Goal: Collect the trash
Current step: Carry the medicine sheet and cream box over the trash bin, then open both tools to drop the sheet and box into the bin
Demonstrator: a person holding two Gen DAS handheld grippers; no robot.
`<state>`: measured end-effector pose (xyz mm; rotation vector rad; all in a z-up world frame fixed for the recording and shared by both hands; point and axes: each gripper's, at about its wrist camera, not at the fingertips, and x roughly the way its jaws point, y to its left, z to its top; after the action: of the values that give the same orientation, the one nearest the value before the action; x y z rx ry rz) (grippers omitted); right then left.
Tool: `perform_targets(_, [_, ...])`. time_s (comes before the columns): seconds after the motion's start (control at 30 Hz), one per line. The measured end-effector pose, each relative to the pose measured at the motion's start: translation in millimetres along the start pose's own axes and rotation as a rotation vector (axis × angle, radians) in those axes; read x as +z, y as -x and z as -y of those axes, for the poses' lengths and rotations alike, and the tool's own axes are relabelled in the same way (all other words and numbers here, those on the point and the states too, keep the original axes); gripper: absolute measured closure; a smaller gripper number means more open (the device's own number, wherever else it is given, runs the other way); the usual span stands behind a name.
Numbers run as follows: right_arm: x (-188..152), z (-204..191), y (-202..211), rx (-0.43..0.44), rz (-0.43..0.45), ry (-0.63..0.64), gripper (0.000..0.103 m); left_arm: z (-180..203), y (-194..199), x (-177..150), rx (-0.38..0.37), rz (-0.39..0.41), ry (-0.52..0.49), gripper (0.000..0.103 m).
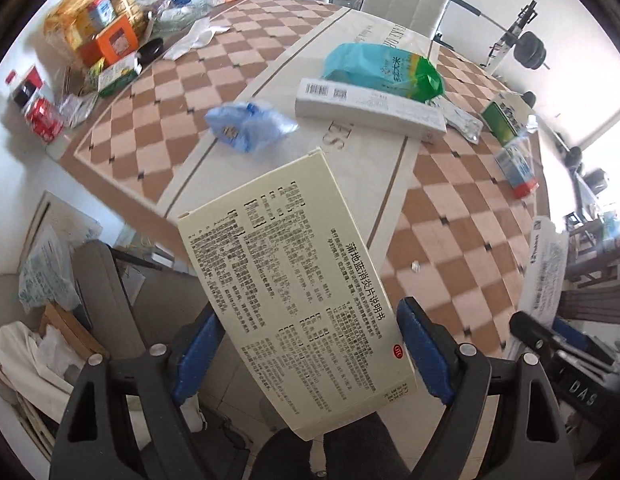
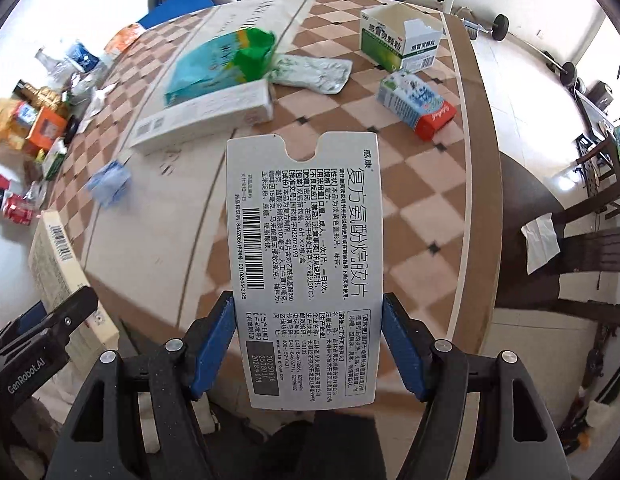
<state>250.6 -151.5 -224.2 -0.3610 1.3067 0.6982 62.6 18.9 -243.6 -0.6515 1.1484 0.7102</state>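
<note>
Both wrist views: bright, even daylight; the walls and the window [image 1: 605, 152] at right are washed out to white; strong fisheye bending curves the desk [image 1: 270, 60] edges, with dark vignetting in the corners; motion blur smears the far clutter and the crumpled blue wrapper [image 2: 110, 182]; print on the near cream carton [image 1: 294, 280] and grey carton [image 2: 306, 248] stays sharp; shadows are soft and faint.

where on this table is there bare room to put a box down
Bare: the near checkered corner, below the red-ended carton, and the stretch left of the blue wrapper. Crowded: the far pile around the orange box and the middle by the green bag.
</note>
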Motion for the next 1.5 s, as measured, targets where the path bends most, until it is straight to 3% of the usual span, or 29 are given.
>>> perform_targets(0.2, [-100.4, -29.6, -20.8, 0.04, -0.084, 0.009, 0.03, -44.1, -20.0, -74.0, -0.019, -0.095, 0.026, 0.018])
perform_targets(0.43, [-193.5, -40.0, -126.6, 0.02, -0.296, 0.033, 0.03, -79.8, -130.1, -115.7, -0.053, -0.275, 0.116, 0.02])
perform_targets(0.67, [-222.5, -27.5, -269.8, 0.015, -0.377, 0.012, 0.03, -90.8, -281.8, -110.5, -0.178, -0.373, 0.199, 0.02])
perform_targets(0.77, [-223.2, -21.5, -338.2, 0.028, -0.376, 0.008, 0.03, -89.2, -342.6, -101.8, -0.177, -0.401, 0.177, 0.02])
perform_targets(0.93, [-209.4, -14.6, -441.6, 0.068, -0.404, 0.031, 0.029, -95.0, -409.4, -106.1, -0.105, -0.418, 0.152, 0.019])
perform_targets(1.0, [-202.6, -15.1, -474.3, 0.062, -0.407, 0.047, 0.029, -100.0, -422.7, -113.5, -0.052, -0.416, 0.125, 0.013])
perform_targets(1.03, [-203.0, -17.4, -488.6, 0.057, -0.422, 0.062, 0.023, -102.3, -427.8, -116.4, -0.024, -0.418, 0.11, 0.003])
perform_targets(1.07, [-201.3, -19.1, -498.3, 0.049, -0.429, 0.065, 0.005, -104.4, -431.4, -120.4, 0.004, -0.424, 0.098, 0.0])
perform_targets(1.1, [-200.2, -19.6, -506.0, 0.039, -0.425, 0.066, 0.0, -106.2, -432.2, -125.0, 0.036, -0.427, 0.083, 0.0])
perform_targets(1.3, [-202.0, -22.5, -502.0, -0.047, -0.398, 0.099, 0.0, -109.1, -410.0, -146.6, 0.128, -0.419, 0.032, 0.0])
perform_targets(1.5, [-197.6, -31.6, -457.8, -0.082, -0.368, 0.113, 0.0, -106.1, -359.8, -155.1, 0.161, -0.391, 0.003, 0.0])
